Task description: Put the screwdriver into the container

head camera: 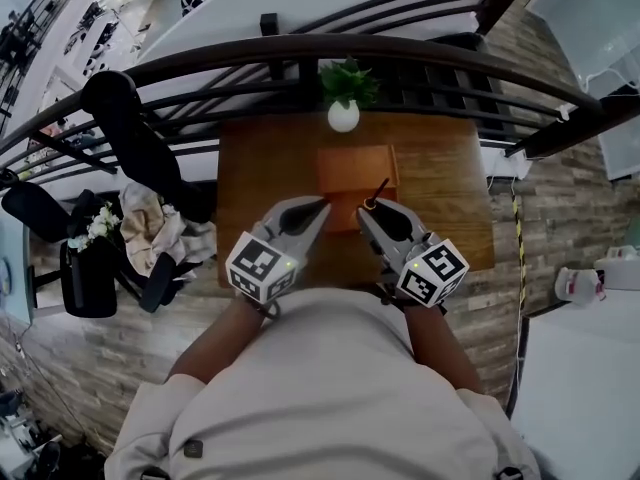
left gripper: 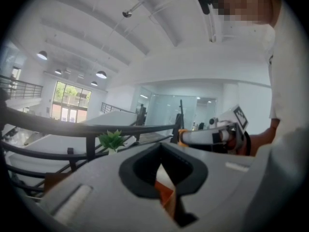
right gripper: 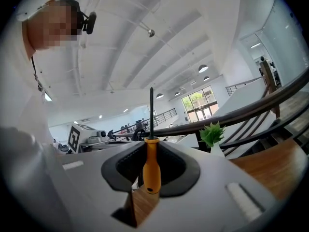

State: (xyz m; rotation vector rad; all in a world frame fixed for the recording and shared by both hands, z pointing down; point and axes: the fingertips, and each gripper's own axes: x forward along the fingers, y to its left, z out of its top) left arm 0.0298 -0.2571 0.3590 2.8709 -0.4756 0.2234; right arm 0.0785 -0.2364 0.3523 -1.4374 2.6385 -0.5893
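My right gripper [head camera: 364, 209] is shut on a screwdriver [right gripper: 151, 164] with an orange handle. Its black shaft stands straight up between the jaws in the right gripper view. In the head view the screwdriver [head camera: 377, 192] is over the near right corner of the orange box-shaped container [head camera: 356, 171] on the wooden table [head camera: 450, 188]. My left gripper [head camera: 322, 206] is shut with nothing in it and hovers by the container's near left corner. The left gripper view shows a bit of the container [left gripper: 164, 191] through its shut jaws, and the right gripper [left gripper: 207, 136] to the right.
A small green plant in a white pot [head camera: 343, 96] stands at the table's far edge, behind the container. A dark curved railing [head camera: 300, 53] runs beyond the table. A black chair with cloth [head camera: 140, 218] stands to the left, over a stone floor.
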